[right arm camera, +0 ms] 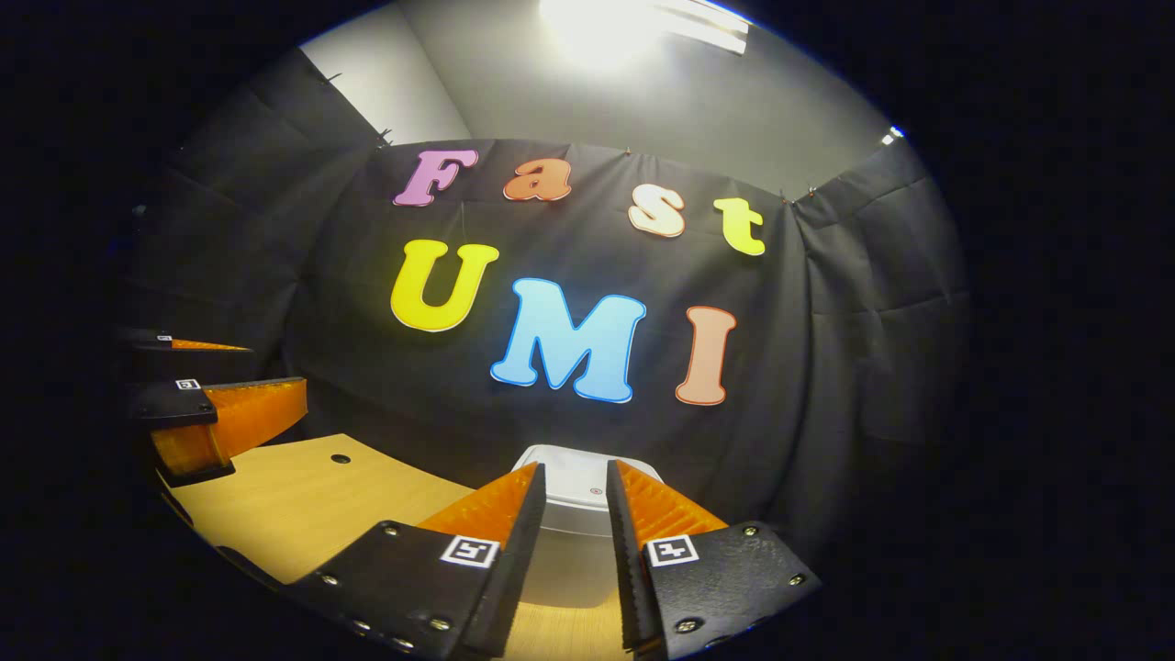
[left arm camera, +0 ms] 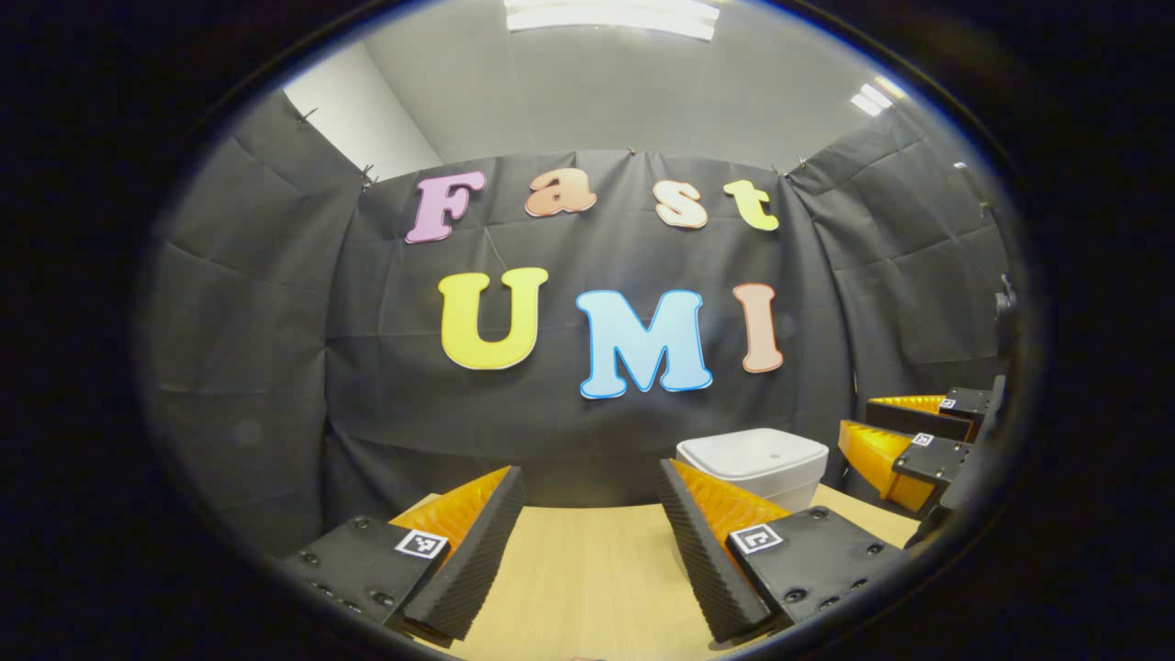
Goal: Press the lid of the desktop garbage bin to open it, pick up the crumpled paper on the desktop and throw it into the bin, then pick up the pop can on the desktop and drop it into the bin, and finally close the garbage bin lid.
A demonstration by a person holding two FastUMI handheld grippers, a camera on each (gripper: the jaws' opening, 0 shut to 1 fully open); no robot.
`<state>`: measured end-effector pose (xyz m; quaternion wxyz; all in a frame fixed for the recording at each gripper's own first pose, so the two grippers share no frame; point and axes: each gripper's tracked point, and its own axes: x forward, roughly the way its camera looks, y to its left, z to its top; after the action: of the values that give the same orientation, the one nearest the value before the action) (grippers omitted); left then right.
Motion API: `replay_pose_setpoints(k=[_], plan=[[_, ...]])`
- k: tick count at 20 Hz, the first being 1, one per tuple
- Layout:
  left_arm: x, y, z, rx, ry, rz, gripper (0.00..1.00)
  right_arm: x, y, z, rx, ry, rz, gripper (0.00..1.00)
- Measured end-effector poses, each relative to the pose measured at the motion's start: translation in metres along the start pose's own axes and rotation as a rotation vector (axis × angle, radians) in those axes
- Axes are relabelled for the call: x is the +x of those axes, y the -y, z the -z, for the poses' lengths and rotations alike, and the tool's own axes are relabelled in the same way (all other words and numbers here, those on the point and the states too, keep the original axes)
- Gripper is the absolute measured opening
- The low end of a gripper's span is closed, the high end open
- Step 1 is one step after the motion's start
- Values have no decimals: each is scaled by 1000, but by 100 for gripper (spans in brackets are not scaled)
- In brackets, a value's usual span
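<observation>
The white desktop bin [left arm camera: 755, 464] stands at the far edge of the wooden table [left arm camera: 587, 588], its lid down flat. My left gripper [left arm camera: 590, 474] hovers low over the table, left of the bin, open wide with nothing between its fingers. In the right gripper view the bin [right arm camera: 574, 491] sits straight ahead, close behind my right gripper [right arm camera: 575, 469], whose fingers stand a narrow gap apart and hold nothing. The right gripper [left arm camera: 856, 418] also shows just to the right of the bin in the left gripper view. The left gripper [right arm camera: 275, 372] appears at the left edge of the right gripper view.
Black cloth walls close the booth behind the bin and on both sides. A small round hole [right arm camera: 341, 457] marks the tabletop [right arm camera: 303, 500] near its far edge. Bare wood stretches between the two grippers.
</observation>
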<state>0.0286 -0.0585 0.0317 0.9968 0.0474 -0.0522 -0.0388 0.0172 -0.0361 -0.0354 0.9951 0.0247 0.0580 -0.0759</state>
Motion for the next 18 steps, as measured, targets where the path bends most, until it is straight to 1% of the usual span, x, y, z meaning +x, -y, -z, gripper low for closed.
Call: replay_pose_setpoints(k=[2, 3, 4, 5, 6, 7, 8, 9, 14, 16, 18], plan=[[2, -3, 3, 2, -9, -6, 96, 4, -1, 2, 10, -1, 3, 35], [3, -5, 5, 3, -14, -10, 96, 6, -4, 3, 7, -2, -10, 35], [5, -7, 5, 6, -19, -12, 96, 10, 8, 8, 0, -7, 33, 23], [6, -8, 5, 10, -23, -16, 96, 10, 4, 7, 8, -2, 30, 27], [7, -9, 7, 14, -23, -20, 96, 12, 2, 8, 16, -2, 26, 7], [8, -10, 8, 16, -26, -22, 96, 19, 3, 12, 15, -9, 36, 7], [8, -9, 8, 16, -29, -21, 96, 15, 1, 11, 18, -6, 26, 2], [8, -10, 8, 16, -30, -22, 96, 21, -1, 14, 22, -13, 14, 0], [16, -11, 10, 21, -36, -26, 96, 30, -13, 29, 65, -59, -66, 0], [19, -12, 12, 21, -38, -27, 96, 37, -13, 35, 98, -72, -75, 1], [23, -14, 15, 21, -45, -29, 96, 49, -10, 39, 102, -86, -77, 0]])
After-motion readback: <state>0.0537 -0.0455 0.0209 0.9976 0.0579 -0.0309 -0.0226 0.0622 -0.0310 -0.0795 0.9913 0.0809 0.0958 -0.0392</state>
